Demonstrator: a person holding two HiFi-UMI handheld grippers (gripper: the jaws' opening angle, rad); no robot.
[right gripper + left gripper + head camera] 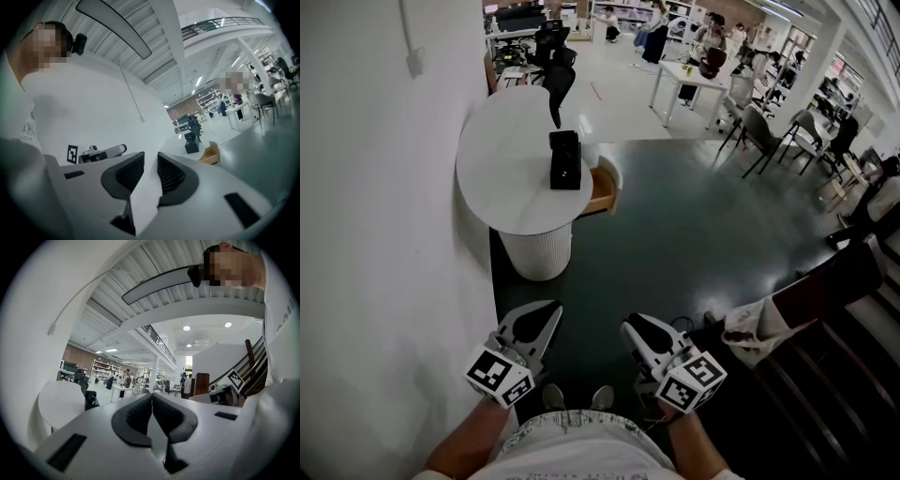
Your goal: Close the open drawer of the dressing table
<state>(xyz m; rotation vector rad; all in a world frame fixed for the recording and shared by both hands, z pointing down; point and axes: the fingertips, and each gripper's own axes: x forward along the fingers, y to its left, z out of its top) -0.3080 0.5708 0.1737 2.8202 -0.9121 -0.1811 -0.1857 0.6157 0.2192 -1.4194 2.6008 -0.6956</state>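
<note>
Two grippers held low, close to the body: left gripper (542, 317) jaws together, empty; right gripper (637, 330) jaws apart, nothing between them. Well ahead of both: one round white dressing table (506, 155), one drawer (602, 187) standing open, one black box (565, 159) on top. Step, as judged: approach not yet made. Next: close the distance, set jaws on the drawer front, push in

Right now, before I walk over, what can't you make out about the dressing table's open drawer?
Head view: contents of the drawer; too small, and partly under the tabletop.
Right gripper view: lower part of the drawer, behind the body of the right tool.
Any handle: too small in both views.
</note>
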